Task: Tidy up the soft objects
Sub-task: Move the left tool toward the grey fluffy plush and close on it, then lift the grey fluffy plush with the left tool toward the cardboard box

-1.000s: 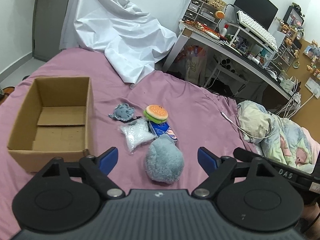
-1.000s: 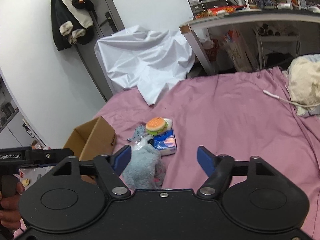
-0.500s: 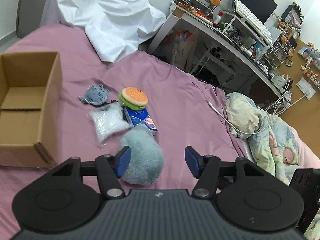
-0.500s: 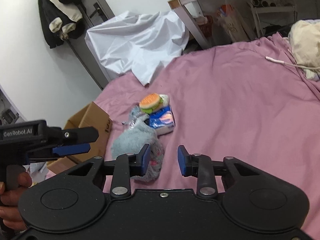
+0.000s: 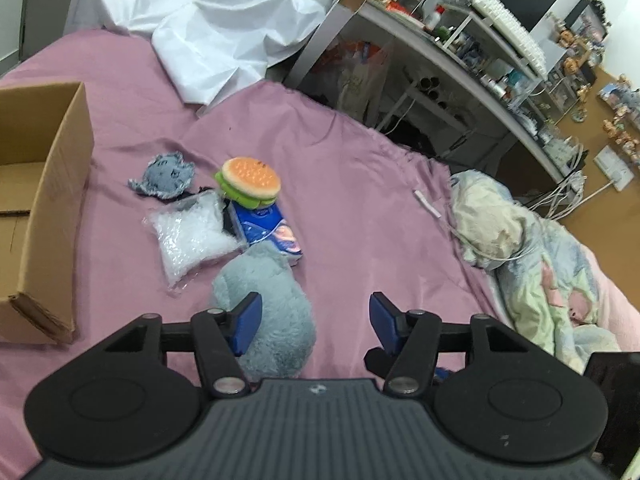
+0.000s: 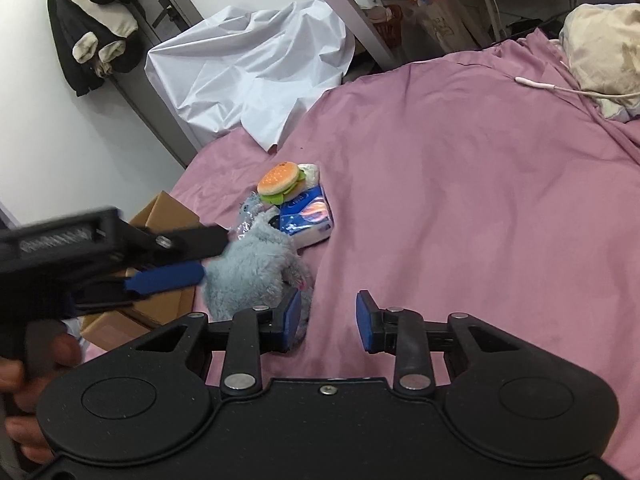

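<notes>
A fluffy grey plush lies on the pink bedsheet, also in the right wrist view. Behind it lie a blue tissue pack, a burger toy, a clear bag of white beads and a small grey plush. My left gripper is open, its left finger over the grey plush's near side. My right gripper is open with a narrow gap, just right of the plush. The left gripper shows in the right wrist view, reaching the plush from the left.
An open cardboard box stands left of the pile, also in the right wrist view. A white sheet is heaped at the back. A crumpled blanket and a white cable lie right. A cluttered desk stands beyond the bed.
Both grippers moved closer to the grey plush. The right gripper's jaws narrowed from wide open a second ago. The left gripper shifted right, its left finger now over the plush.
</notes>
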Available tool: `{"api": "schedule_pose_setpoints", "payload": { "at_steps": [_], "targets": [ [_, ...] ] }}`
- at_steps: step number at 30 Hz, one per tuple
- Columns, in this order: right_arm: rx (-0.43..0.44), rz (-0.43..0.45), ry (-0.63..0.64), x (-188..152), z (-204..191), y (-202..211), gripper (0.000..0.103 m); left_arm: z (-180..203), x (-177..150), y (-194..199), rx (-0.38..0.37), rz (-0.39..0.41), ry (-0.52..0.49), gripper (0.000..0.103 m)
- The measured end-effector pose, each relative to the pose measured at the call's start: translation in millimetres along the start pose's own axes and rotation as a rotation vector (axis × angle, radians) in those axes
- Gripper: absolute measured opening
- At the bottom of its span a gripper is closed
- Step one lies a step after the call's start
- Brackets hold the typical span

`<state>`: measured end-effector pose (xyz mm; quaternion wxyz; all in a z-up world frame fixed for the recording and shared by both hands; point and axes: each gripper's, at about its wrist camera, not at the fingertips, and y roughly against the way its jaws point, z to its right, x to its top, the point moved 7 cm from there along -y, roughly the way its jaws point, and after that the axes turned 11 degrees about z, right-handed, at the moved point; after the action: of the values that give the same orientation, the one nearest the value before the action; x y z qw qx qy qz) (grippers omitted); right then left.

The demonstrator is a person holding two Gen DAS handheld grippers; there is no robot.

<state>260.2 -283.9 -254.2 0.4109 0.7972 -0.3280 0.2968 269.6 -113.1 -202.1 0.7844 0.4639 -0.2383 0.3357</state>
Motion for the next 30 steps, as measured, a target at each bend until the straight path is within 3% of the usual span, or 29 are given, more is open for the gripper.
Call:
{"api": "schedule_pose_setpoints", "payload": {
  "at_steps": [19, 30],
  "targets": [
    [0.054, -0.020, -0.025, -7.5, -12.8, -20.3, 0.031, -31.7, -9.2, 1.5, 0.134, 0.004, -0.070, 0.058],
    [0.092, -0.057, -0.027, -16.3, -28.6, -37.5, 0.031, -57.9, -7.3, 7.6, 0.197, 0.003, -0.014, 0.033]
  ]
}}
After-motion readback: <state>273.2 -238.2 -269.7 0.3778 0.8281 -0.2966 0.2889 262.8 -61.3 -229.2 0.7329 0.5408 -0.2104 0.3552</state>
